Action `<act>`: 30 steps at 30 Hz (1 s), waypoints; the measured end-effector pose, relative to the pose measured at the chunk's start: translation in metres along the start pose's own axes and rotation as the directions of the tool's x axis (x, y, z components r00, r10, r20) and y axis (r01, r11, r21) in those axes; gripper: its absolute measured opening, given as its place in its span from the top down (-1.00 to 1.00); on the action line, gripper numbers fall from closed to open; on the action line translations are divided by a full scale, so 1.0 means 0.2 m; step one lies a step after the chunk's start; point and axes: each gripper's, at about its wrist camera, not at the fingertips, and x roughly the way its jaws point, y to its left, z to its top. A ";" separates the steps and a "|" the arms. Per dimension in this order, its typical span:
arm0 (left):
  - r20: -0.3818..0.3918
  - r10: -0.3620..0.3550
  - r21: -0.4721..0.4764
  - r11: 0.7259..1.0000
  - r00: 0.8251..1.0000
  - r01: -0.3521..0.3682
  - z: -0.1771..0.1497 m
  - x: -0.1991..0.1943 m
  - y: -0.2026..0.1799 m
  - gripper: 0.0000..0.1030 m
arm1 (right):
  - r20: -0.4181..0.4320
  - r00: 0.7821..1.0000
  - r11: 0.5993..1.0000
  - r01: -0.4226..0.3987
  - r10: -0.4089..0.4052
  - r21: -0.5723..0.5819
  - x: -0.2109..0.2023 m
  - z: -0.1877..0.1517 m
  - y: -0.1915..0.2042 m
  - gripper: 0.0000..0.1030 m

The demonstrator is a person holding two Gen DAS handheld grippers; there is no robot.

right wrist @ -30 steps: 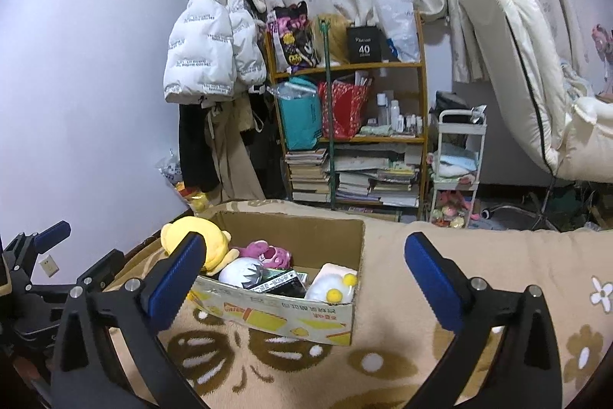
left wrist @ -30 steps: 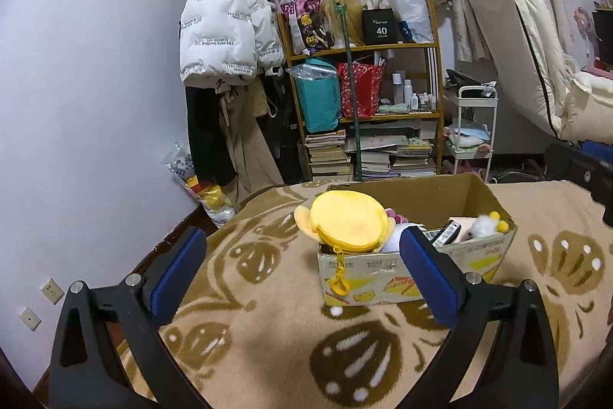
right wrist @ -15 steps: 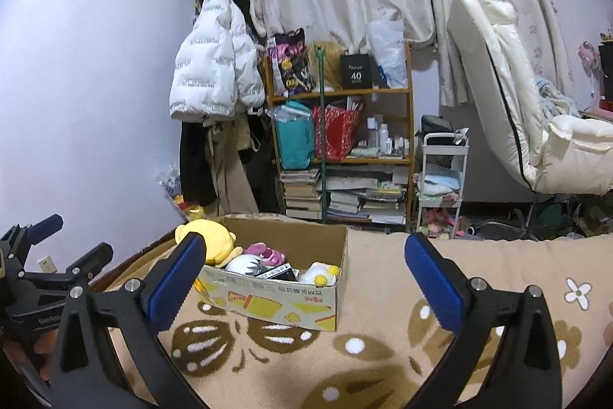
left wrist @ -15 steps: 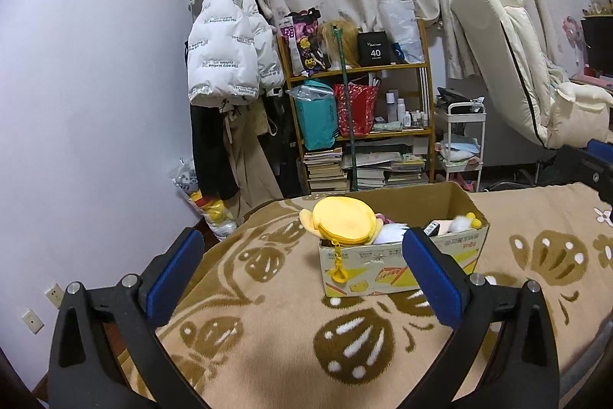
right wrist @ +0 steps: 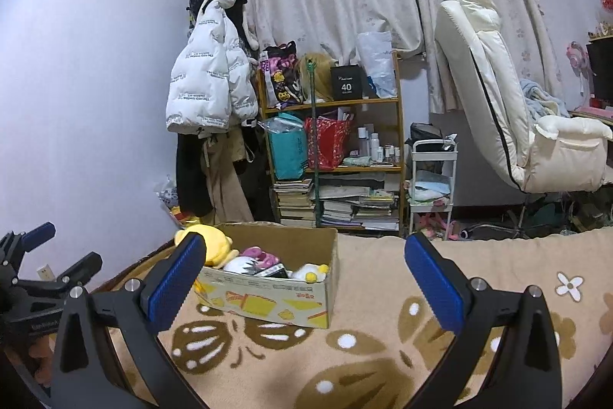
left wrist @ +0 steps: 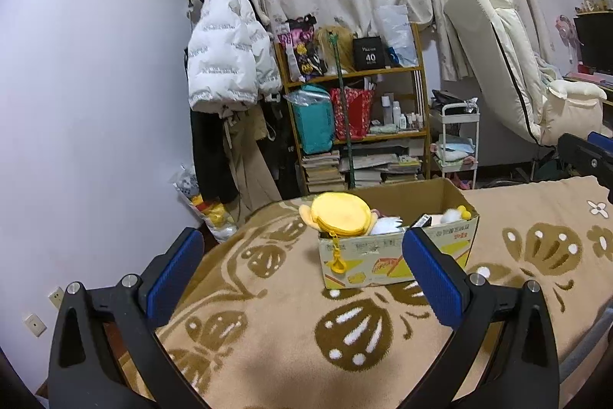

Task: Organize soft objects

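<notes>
A cardboard box (left wrist: 398, 263) (right wrist: 268, 300) stands on the tan patterned blanket (left wrist: 291, 336) (right wrist: 375, 351), filled with soft toys. A yellow round plush (left wrist: 341, 213) (right wrist: 214, 248) lies on its near-left corner in the left wrist view, a yellow charm (left wrist: 338, 262) dangling down the box front. A white plush with yellow tips (left wrist: 454, 214) (right wrist: 308, 271) and a pink one (right wrist: 260, 254) lie inside. My left gripper (left wrist: 302, 275) is open and empty, well back from the box. My right gripper (right wrist: 304, 284) is also open and empty, raised above the blanket.
Behind the bed stand a wooden shelf (right wrist: 333, 156) of bags and books, a hanging white puffer jacket (left wrist: 226, 64), a small white cart (right wrist: 433, 179) and a cream recliner chair (right wrist: 509, 110). The left gripper shows at the lower left of the right wrist view (right wrist: 42, 278).
Both grippers have pulled back and risen away from the box, which now looks smaller and farther. Both stayed open and empty.
</notes>
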 end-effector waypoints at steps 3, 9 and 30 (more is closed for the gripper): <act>-0.021 -0.005 -0.011 1.000 1.000 0.005 -0.01 0.05 0.01 -0.99 | -0.008 1.000 1.000 0.006 -0.006 0.003 0.01 -0.02 -0.02 -1.00; -0.062 -0.043 -0.033 0.999 0.997 0.041 -0.01 0.13 0.02 -0.99 | -0.023 1.000 0.999 0.014 -0.013 0.029 0.05 -0.04 -0.06 -1.00; -0.081 -0.044 -0.029 0.999 0.996 0.042 -0.03 0.21 0.00 -0.99 | -0.062 0.998 0.999 0.022 -0.020 0.039 0.12 -0.06 -0.07 -1.00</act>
